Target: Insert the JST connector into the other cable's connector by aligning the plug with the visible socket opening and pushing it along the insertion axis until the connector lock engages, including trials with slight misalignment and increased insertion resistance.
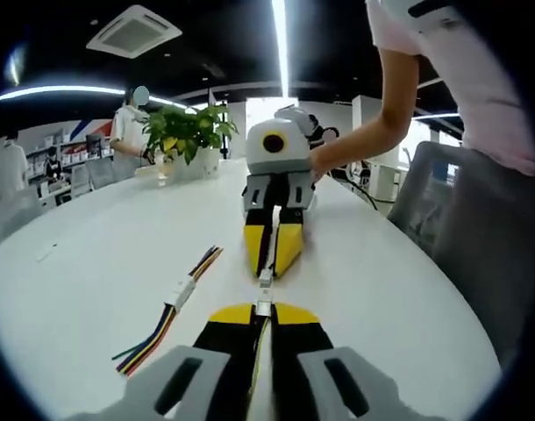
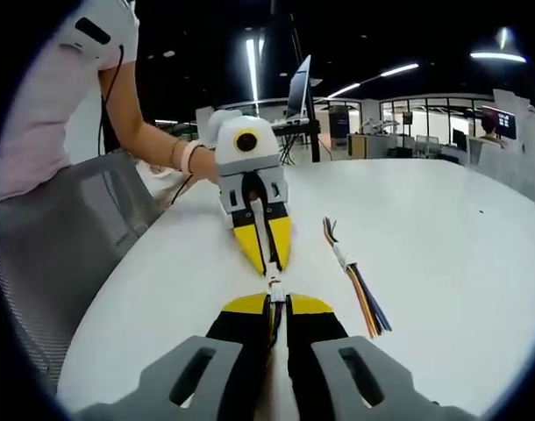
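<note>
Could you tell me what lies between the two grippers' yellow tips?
The small white JST connectors, apparently meeting tip to tip, bridge the left gripper and the right gripper; both views show this.

Bright white table under long ceiling lights, with a dark ceiling above.

In the left gripper view a long ceiling light strip (image 1: 279, 35) glows so hard it looks pure white, and a curved light (image 1: 70, 90) shines at the far left. The white table (image 1: 92, 263) is bright and even, with only soft, faint shadows. In the right gripper view another light strip (image 2: 252, 66) shines overhead, and the table (image 2: 443, 246) is pale and smooth. Both pictures bend like a fishbowl, so straight lines curve near the edges. Things near the middle look sharp. Far-off things look small and a bit fuzzy.
</note>
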The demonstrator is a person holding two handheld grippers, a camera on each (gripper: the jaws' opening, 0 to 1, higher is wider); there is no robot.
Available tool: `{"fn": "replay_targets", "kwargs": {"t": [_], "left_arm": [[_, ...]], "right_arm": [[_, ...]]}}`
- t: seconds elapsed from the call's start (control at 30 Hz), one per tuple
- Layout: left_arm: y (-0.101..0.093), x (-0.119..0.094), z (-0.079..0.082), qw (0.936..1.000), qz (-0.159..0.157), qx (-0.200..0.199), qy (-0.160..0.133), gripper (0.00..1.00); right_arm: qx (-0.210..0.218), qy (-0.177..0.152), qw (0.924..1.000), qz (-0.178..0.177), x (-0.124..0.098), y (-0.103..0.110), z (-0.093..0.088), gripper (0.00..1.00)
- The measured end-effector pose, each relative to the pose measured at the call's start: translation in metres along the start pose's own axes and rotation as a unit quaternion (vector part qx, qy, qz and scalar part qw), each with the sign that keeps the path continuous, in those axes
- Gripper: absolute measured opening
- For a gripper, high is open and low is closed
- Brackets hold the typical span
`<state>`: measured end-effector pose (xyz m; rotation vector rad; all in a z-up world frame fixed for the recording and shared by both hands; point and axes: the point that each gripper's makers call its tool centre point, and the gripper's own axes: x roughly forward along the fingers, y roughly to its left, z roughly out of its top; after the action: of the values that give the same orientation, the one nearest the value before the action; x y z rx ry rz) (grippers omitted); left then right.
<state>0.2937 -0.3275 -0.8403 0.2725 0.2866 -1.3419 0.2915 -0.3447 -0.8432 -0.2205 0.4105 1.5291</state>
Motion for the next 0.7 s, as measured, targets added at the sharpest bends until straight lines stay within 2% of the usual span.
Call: {"fn": "replay_targets", "kwargs": {"t": [0.1, 0.5, 0.7], "left_arm": [[-0.001, -0.002, 0.0042, 1.0, -0.001, -0.003, -0.008, 0.0], [-0.0027, -0.0016, 0.0035, 0.9999, -0.004, 0.013, 0.005, 0.0], [-0.0005, -0.0012, 0.004, 1.0, -0.002, 0.009, 0.003, 0.0]], "right_arm": [[-0.008, -0.005, 0.9999, 0.003, 0.001, 0.0016, 0.0029, 0.04], [-0.007, -0.003, 0.9999, 0.01, 0.004, 0.0032, 0.0025, 0.04], [-0.012, 0.002, 0.9999, 0.011, 0.0039, 0.0029, 0.0028, 0.04]]}}
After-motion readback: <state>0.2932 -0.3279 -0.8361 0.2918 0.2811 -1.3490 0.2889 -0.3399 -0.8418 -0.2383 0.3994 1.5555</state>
